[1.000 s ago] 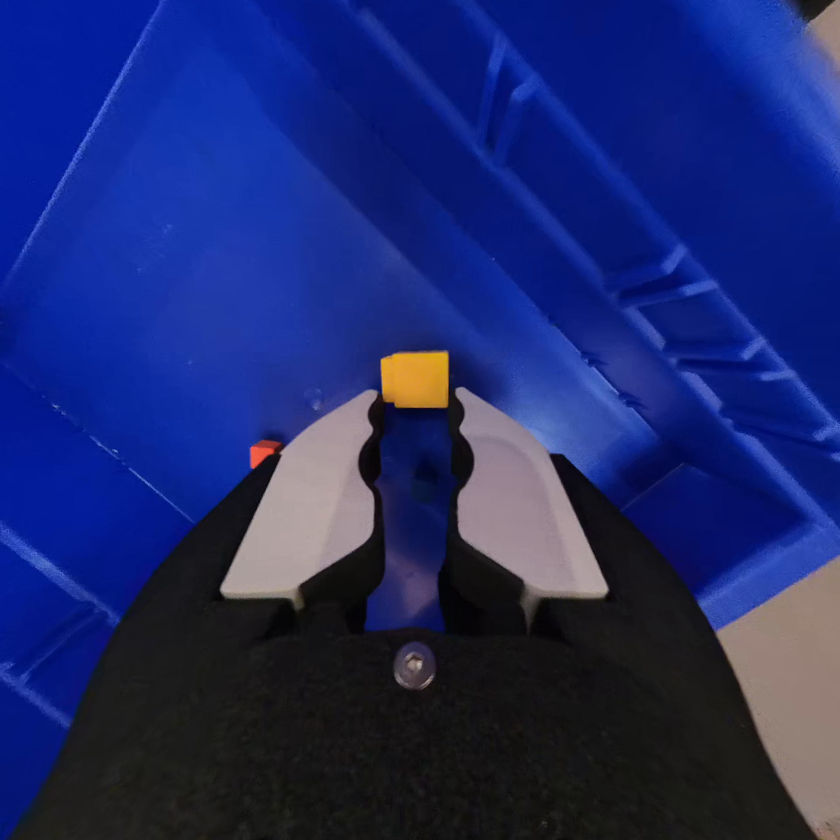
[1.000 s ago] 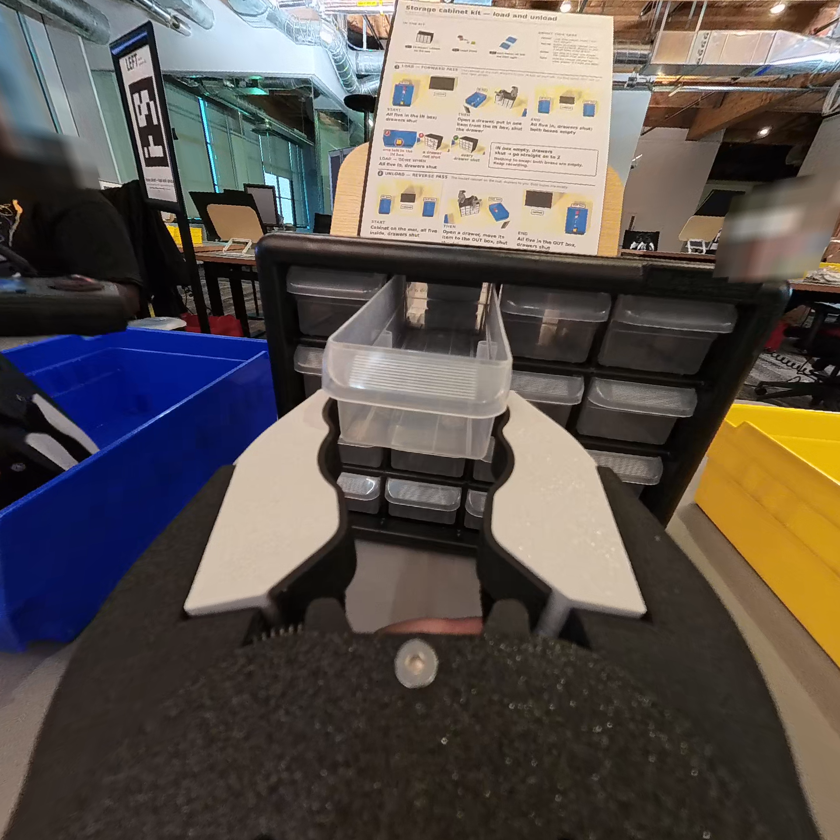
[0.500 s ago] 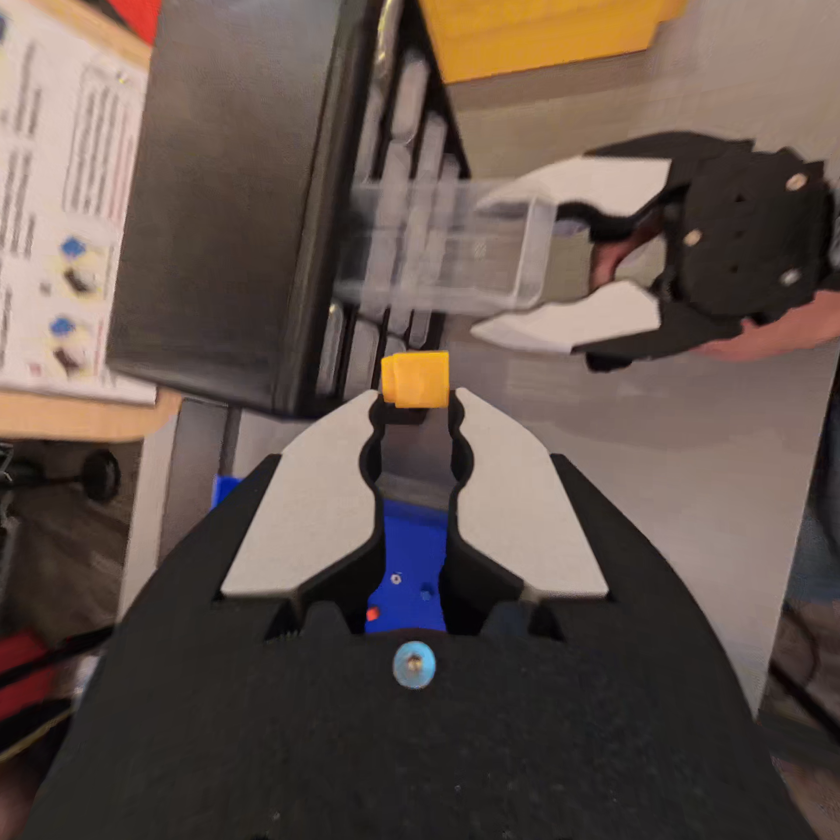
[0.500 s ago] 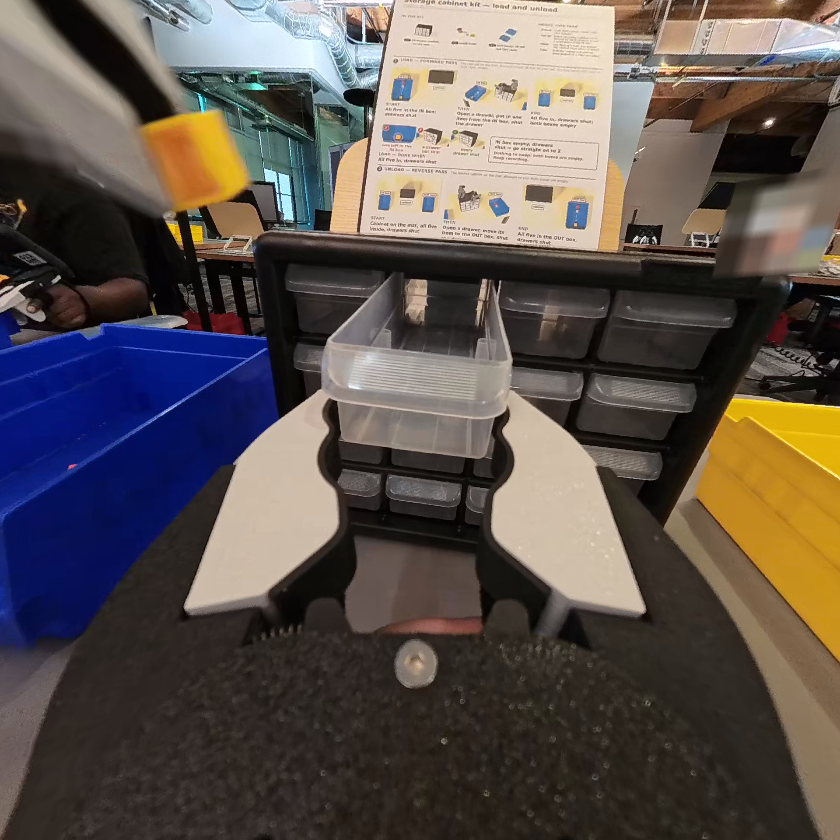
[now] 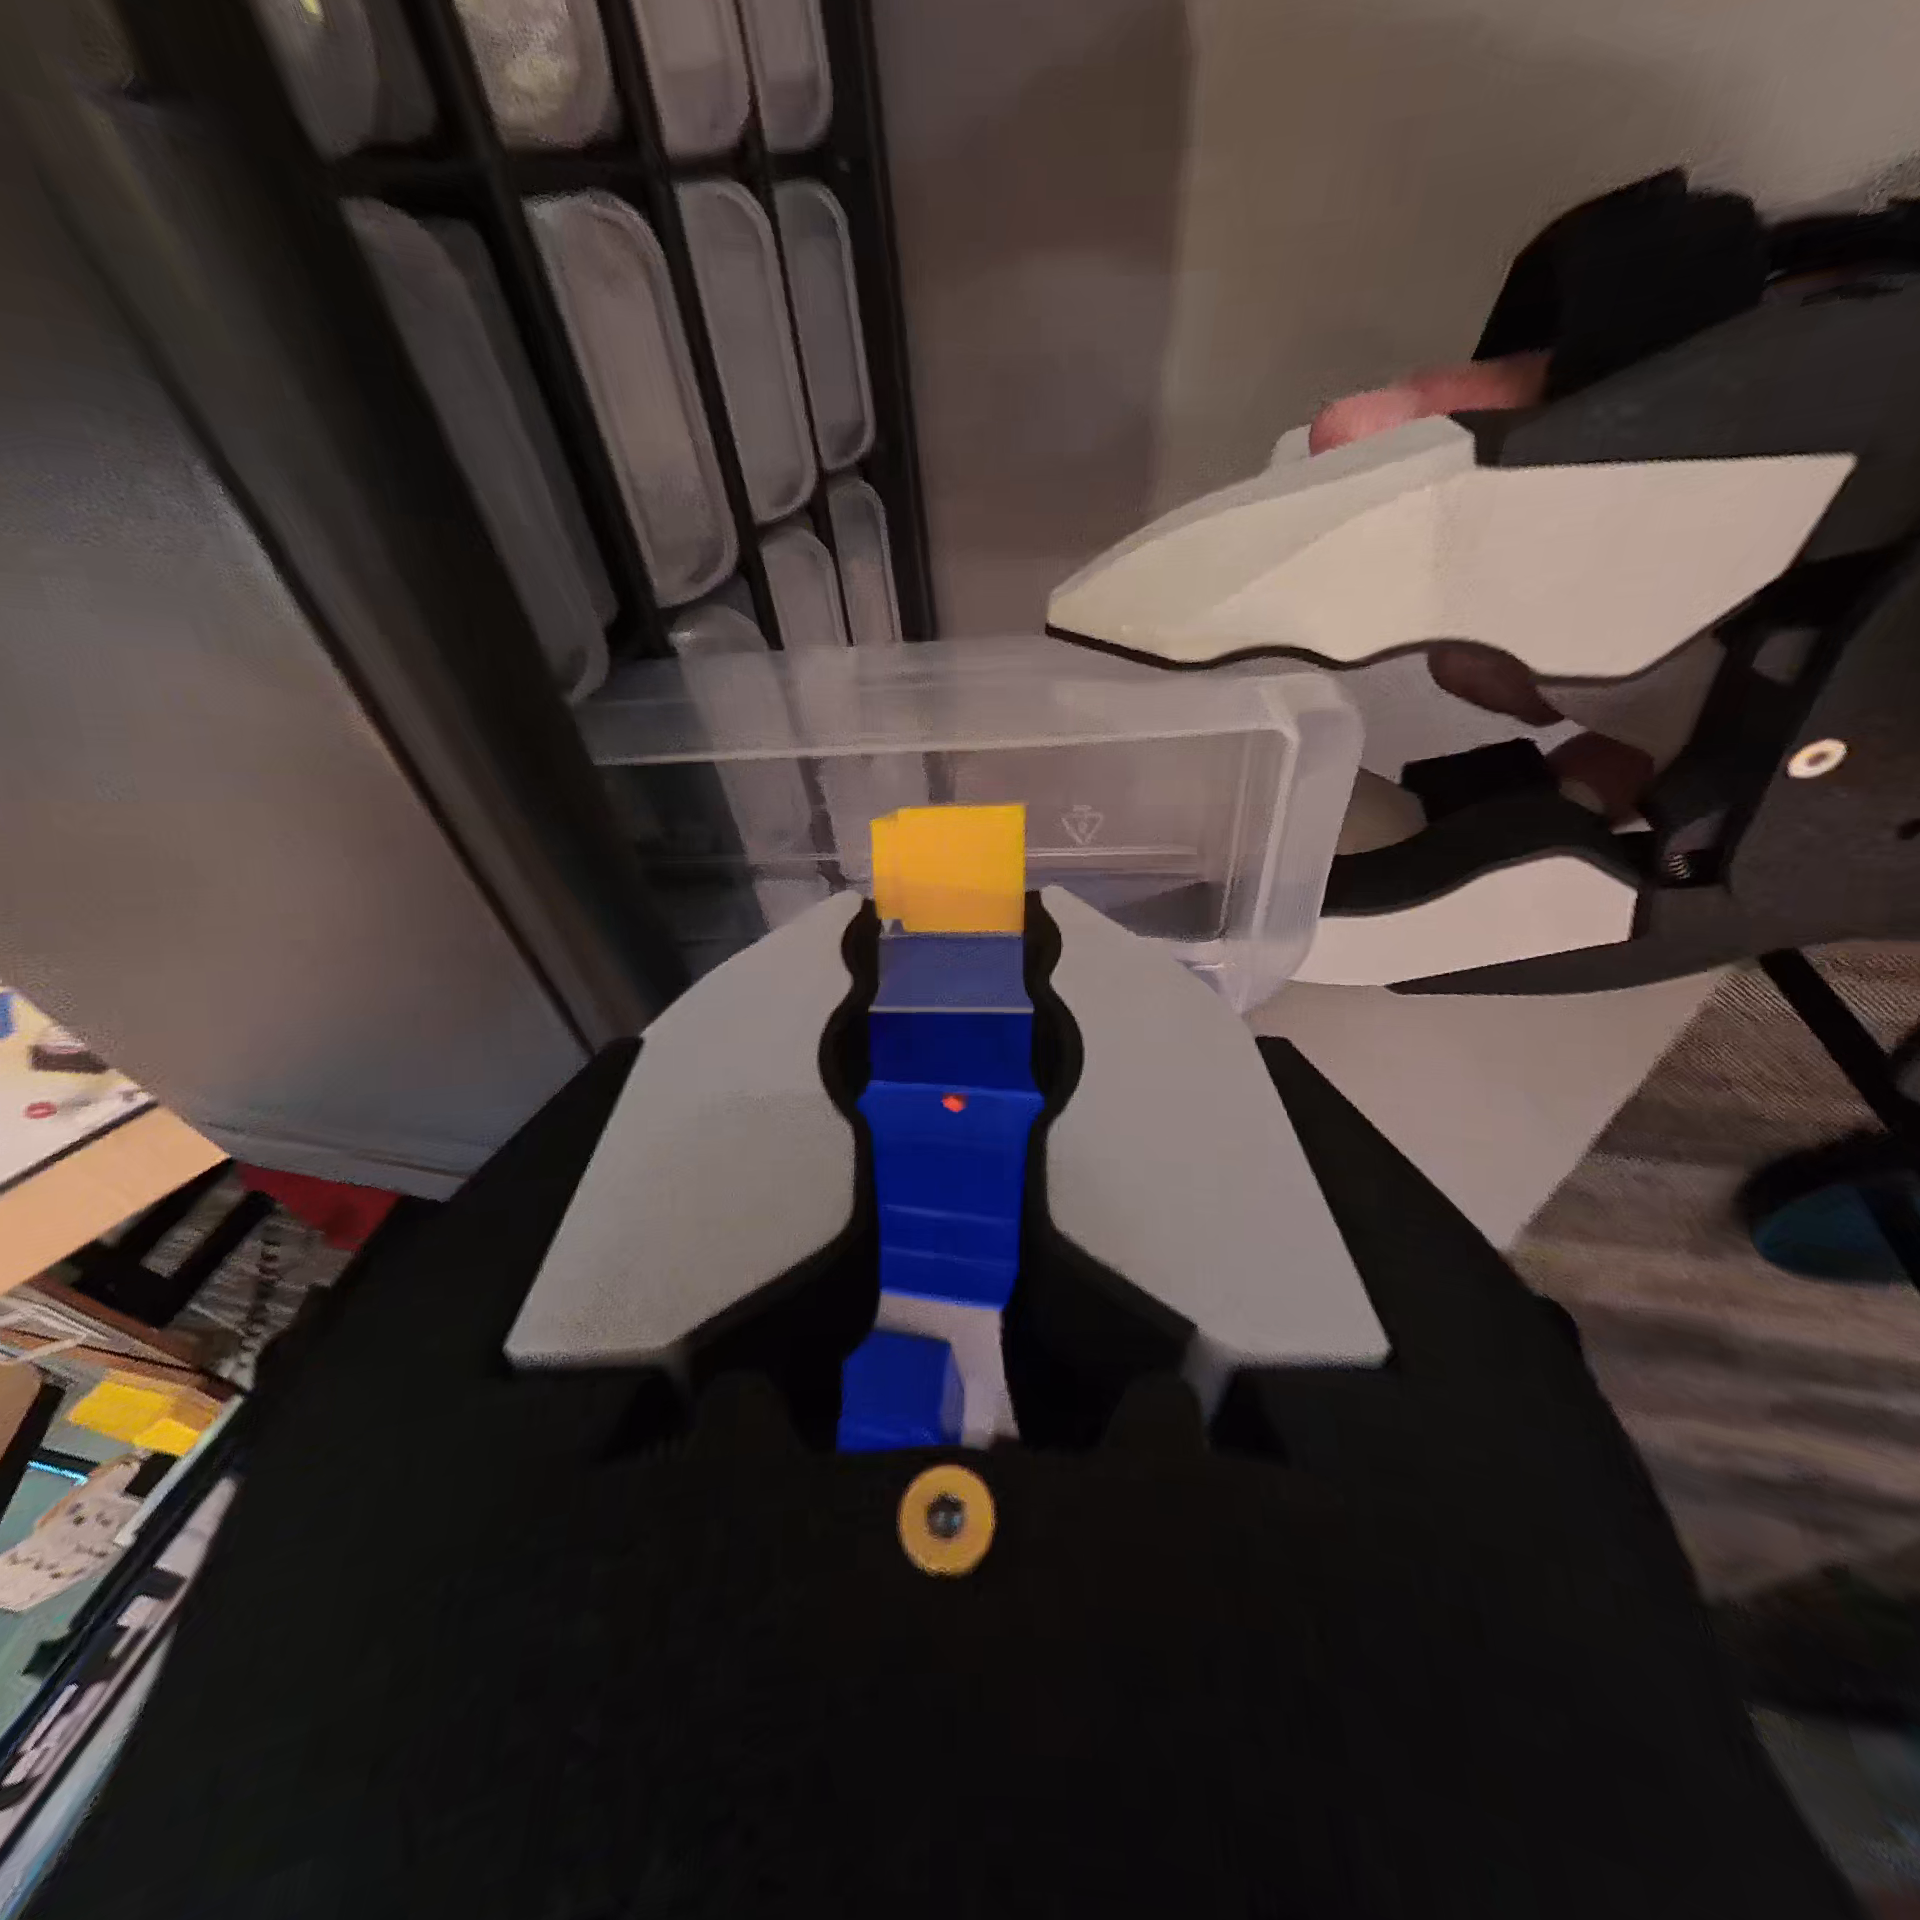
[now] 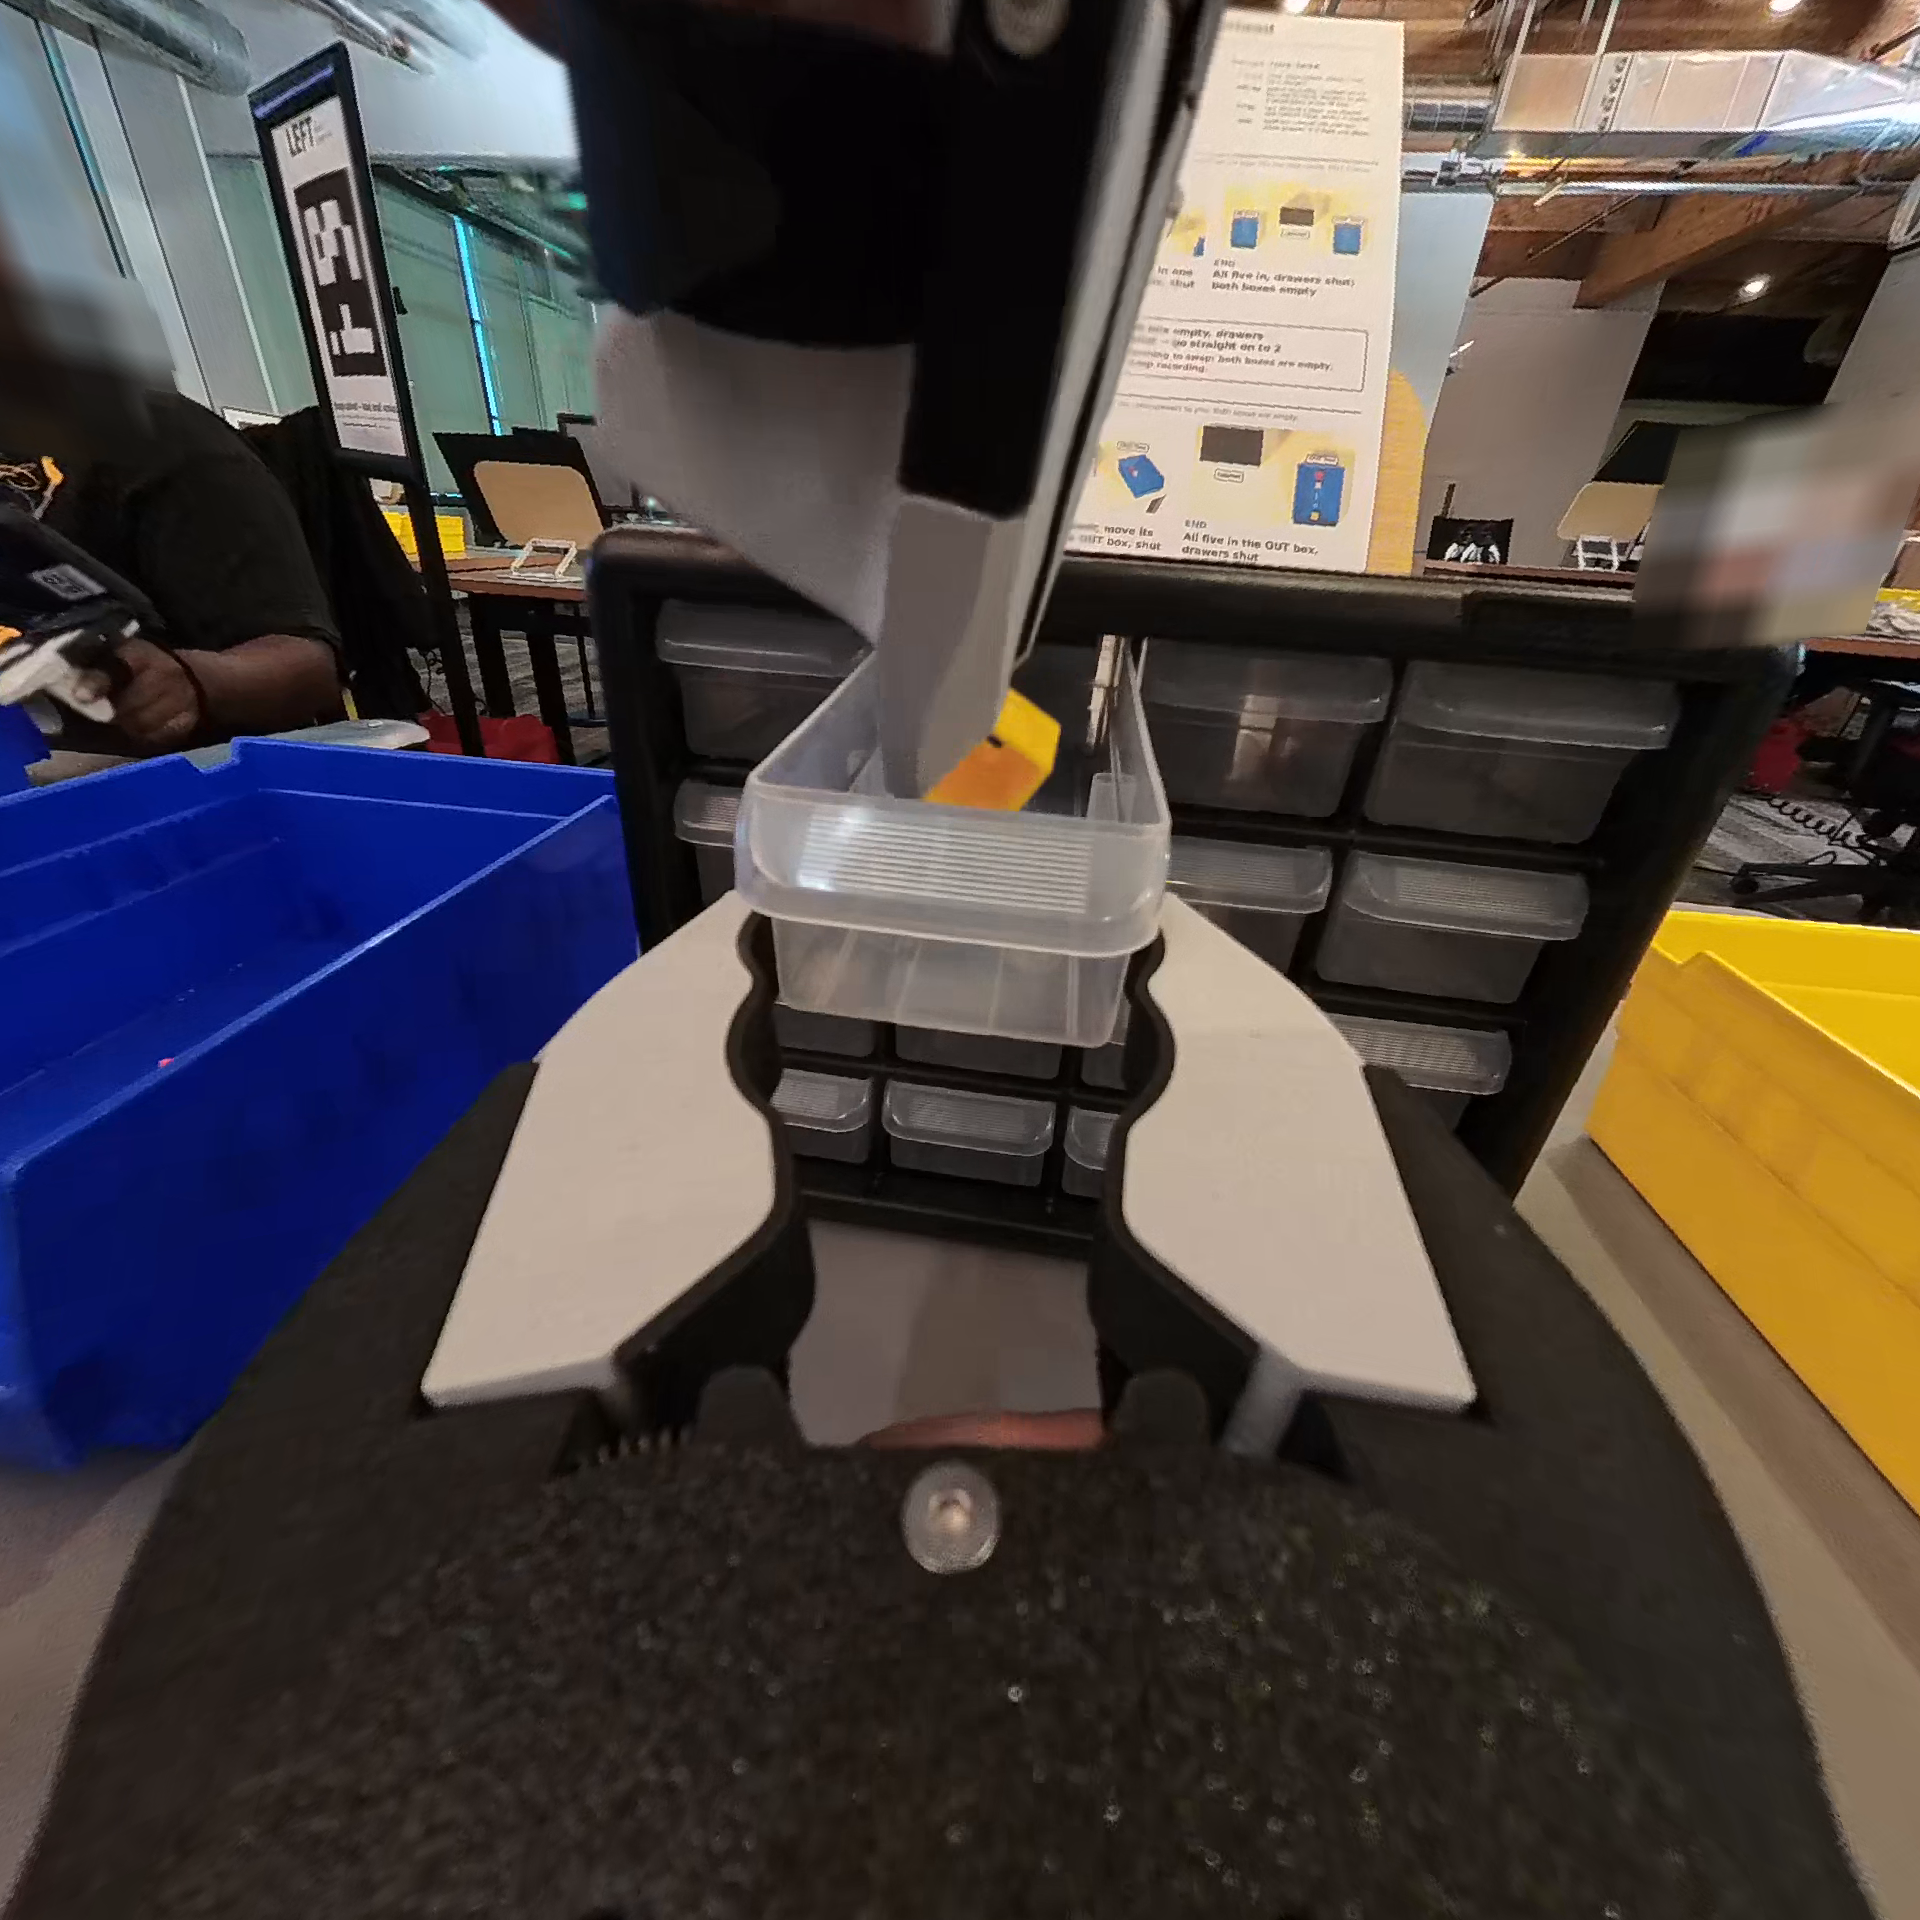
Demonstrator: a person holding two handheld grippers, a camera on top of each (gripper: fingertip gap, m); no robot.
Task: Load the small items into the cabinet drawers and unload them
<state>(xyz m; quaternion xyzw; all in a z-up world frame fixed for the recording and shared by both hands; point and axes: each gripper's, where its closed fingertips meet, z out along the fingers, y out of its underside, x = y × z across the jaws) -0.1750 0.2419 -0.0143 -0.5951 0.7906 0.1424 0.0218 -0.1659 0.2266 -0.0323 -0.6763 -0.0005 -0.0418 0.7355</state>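
Grey, matte finger plates with scalloped black inner edges frame the left hand-held gripper (image 5: pixel 951 894), which is clamped on a small yellow block (image 5: pixel 948 868) pinched between its very tips. The block is smooth, boxy plastic, and most of it sticks out beyond the tips. In the right wrist view this gripper comes down from above with its fingers pointing steeply down, so that the tips and the block sit inside the open top of a clear drawer (image 6: pixel 951 868), at about rim level. The right hand-held gripper (image 6: pixel 951 982), of the same grey plates on a black, grainy body, is closed partway on the drawer's front end, one finger against each side below the ribbed, rounded lip. The drawer is a thin-walled transparent plastic tray, long and narrow; its long axis runs straight out from the cabinet (image 6: pixel 1558 1039) toward the right gripper, and it stands pulled well out of the top row. The cabinet is a black frame holding rows of matching clear drawers, the others pushed in. On the grey bench (image 6: pixel 1621 1278) a glossy blue bin (image 6: pixel 260 987) stands to the cabinet's left, with a tiny red item (image 6: pixel 164 1062) on its floor, and a yellow bin (image 6: pixel 1787 1132) stands to its right. Behind the cabinet stands a printed instruction board (image 6: pixel 1278 312).
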